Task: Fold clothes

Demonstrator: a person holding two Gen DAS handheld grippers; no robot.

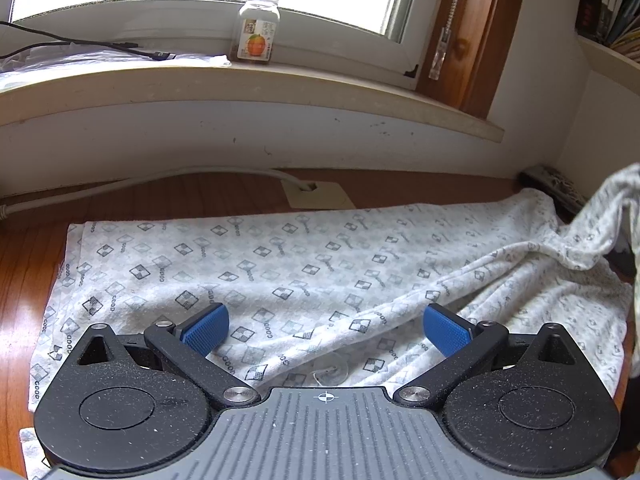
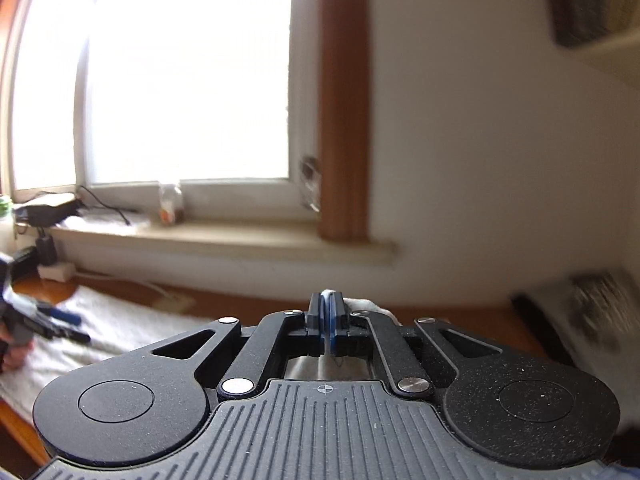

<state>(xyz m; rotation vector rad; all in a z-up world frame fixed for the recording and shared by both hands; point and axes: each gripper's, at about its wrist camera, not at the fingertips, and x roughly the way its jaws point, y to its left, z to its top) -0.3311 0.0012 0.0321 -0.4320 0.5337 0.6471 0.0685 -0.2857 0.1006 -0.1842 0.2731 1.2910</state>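
**Garment spread on the tabletop, one end lifted by the right tongs**

Left wrist view: A white knit garment printed with grey checked diamonds and "GOOD" lettering (image 1: 280,264) is seen spread over the brown wooden tabletop (image 1: 24,248), filling the middle of the frame from 9 o'clock to 3 o'clock. Its left part lies flat; toward 3 o'clock the cloth is gathered into a rope-like bunch and drawn up off the surface, out of the frame. The left tongs (image 1: 326,330) are held spread wide above the near edge of the cloth, with nothing gripped between the blue pads. A clear plastic jar with an orange-fruit label (image 1: 258,28) stands on the cream window sill (image 1: 280,84) at 12 o'clock, and a black cable (image 1: 92,46) is laid there at 11 o'clock.

Right wrist view: The picture is blurred. The right tongs (image 2: 329,322) are clenched, and a small fold of white cloth is pinched between them, showing just past the tips. The rest of the garment is seen lying at 8 o'clock, where the other tool is held.

Step in hand, as judged: one end of the garment is being raised for a fold across the flat part. The next move calls for the lifted end to be carried over evenly, with the lying cloth steadied by the left tongs so that it is not dragged.
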